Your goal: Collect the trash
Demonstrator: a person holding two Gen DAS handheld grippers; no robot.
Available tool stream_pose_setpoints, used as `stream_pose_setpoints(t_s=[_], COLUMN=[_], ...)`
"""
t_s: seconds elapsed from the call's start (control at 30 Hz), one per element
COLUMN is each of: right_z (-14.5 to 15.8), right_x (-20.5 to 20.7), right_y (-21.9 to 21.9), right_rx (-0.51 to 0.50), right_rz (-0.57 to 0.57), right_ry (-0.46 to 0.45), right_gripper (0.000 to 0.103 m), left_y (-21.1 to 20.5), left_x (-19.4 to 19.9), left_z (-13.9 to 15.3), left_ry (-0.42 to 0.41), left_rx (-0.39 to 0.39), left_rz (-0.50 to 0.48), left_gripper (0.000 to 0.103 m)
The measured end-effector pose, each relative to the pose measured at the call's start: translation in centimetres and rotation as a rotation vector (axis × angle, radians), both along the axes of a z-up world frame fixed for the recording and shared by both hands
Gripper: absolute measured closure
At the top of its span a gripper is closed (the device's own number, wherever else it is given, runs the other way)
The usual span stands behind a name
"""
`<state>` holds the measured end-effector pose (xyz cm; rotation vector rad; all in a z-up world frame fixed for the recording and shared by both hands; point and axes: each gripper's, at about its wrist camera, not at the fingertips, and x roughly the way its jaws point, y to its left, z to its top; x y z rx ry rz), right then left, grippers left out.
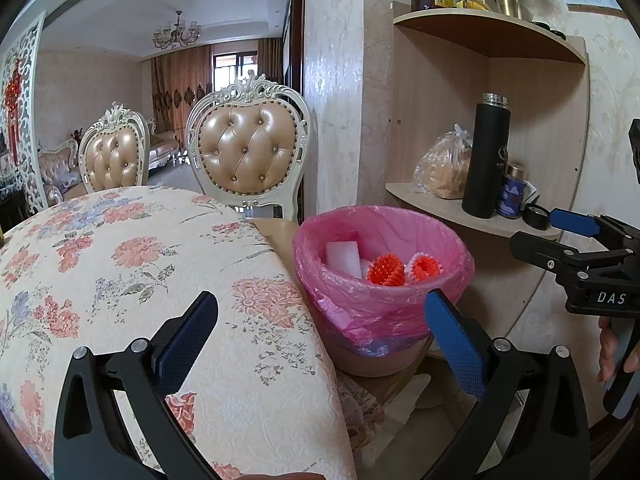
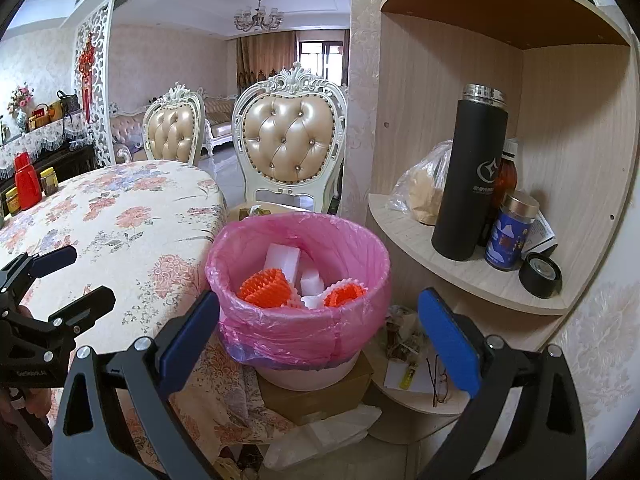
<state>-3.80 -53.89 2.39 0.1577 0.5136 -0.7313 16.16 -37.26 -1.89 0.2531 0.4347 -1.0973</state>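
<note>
Pink-lined bin (image 2: 298, 280): orange foam nets (image 2: 264, 286), white foam blocks (image 2: 282, 258). Both grippers' fingers wide, empty.

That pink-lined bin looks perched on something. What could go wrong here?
1. The bin stands on a cardboard box, so a bump from the open right claw might tip it.
2. The loose pink liner could snag on a claw finger.
3. The black flask and small jars on the shelf stand near; a wide swing may knock them.

Tufted chairs (image 2: 294, 140), chandelier (image 2: 259, 20), perhaps daylit window (image 2: 320, 54)
</note>
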Motion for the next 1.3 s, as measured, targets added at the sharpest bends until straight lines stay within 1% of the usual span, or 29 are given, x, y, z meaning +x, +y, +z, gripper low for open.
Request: stream_pose_setpoints(t_s=[1.3], right_z=[-0.41], right_x=[-0.25], right_y=[0.19], right_rx=[0.007], right_rz=[-0.003], right_ry=[-0.005], right_gripper=[0.006], left_y=[0.17], left_x=[-0.78], left_z=[0.2], left_ry=[-0.024], left_rx=[-0.023], left_rz=[-0.021], left_gripper=[0.006])
